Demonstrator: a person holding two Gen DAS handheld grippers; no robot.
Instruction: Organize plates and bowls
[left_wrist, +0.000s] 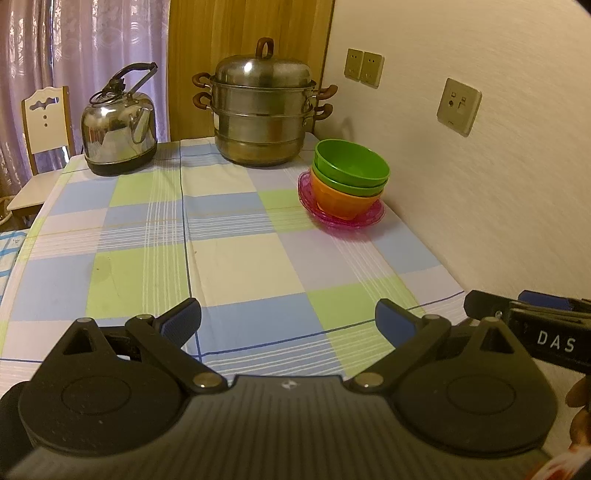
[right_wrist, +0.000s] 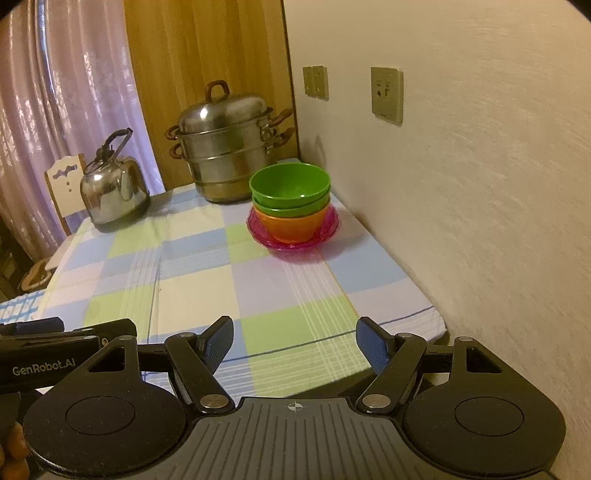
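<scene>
I see the bowls (right_wrist: 290, 203) nested on the pink plates (right_wrist: 328, 230) beside the steamer pot (right_wrist: 225, 162); the tidying looks finished. My left gripper (left_wrist: 288, 319) and right gripper (right_wrist: 295, 345) hang apart, empty.

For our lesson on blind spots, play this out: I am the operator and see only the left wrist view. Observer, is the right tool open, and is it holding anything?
Observer: The right tool is open and holds nothing.
Operator: Is the top green bowl empty right to the bottom?
Observer: Yes. The right wrist view looks down into the top green bowl, and its bottom is bare.
Operator: Is there any writing on the side of my left tool?
Observer: Yes. The left tool reads "GenRobot.AI" on its side, seen from the right wrist view.
</scene>
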